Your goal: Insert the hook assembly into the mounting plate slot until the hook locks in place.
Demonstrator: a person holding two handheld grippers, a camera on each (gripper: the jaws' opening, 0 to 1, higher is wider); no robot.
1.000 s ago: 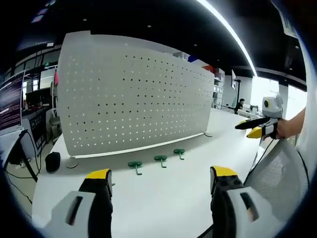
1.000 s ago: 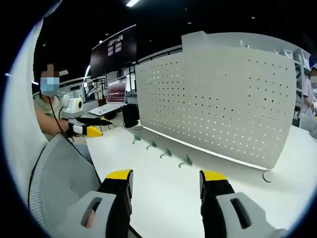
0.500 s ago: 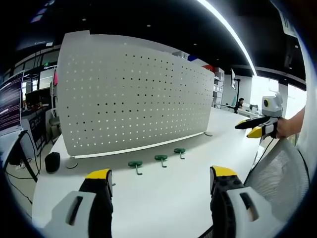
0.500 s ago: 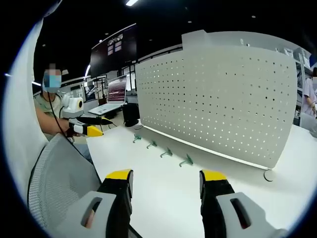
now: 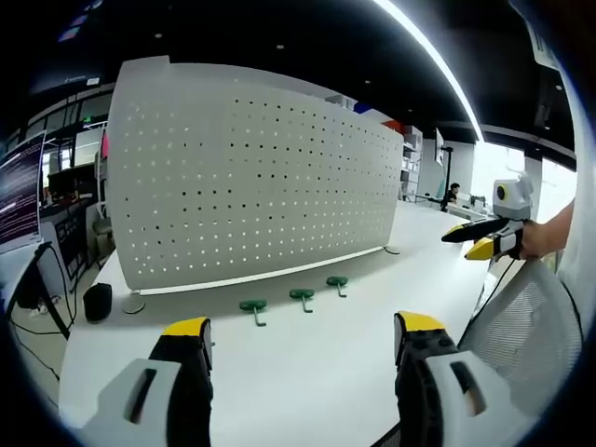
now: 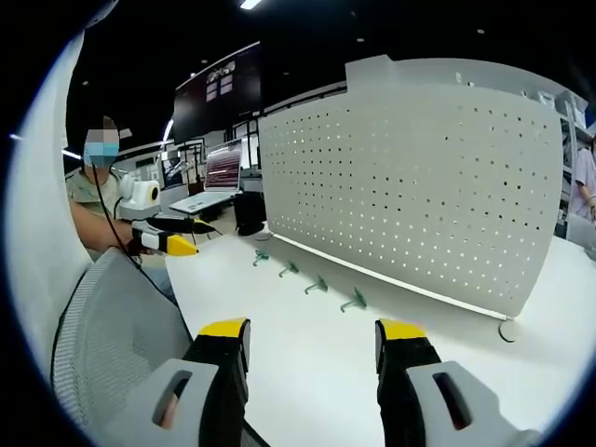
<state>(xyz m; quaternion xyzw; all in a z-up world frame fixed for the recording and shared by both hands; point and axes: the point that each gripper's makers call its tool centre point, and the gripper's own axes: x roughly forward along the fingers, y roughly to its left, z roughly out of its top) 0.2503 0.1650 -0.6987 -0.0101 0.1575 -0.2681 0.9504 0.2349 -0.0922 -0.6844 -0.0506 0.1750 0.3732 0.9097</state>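
White counter (image 5: 307,372), pegboard mounting plate (image 5: 251,182) upright near its far edge on small round feet.

Left gripper view: left claw (image 5: 303,337) spread wide, nothing between the jaws, held above the near part of the counter. Three green hooks (image 5: 301,297) lie flat in a row just before the plate's foot, well ahead of the claw and apart from it. Right claw (image 5: 473,238) enters from the right, over the counter's right edge, held in a hand; yellow tips close together, but whether shut I cannot tell here. A mesh chair back (image 5: 521,326) sits low right. A small dark cylinder (image 5: 96,303) stands by the plate's left end.

Right gripper view: right claw (image 6: 312,340) spread, empty. Four green hooks (image 6: 317,284) here, one more than the other view makes out. Left claw (image 6: 177,235) comes in at left, with a seated person behind it. A laptop (image 6: 219,182) lies beyond the plate's left end.
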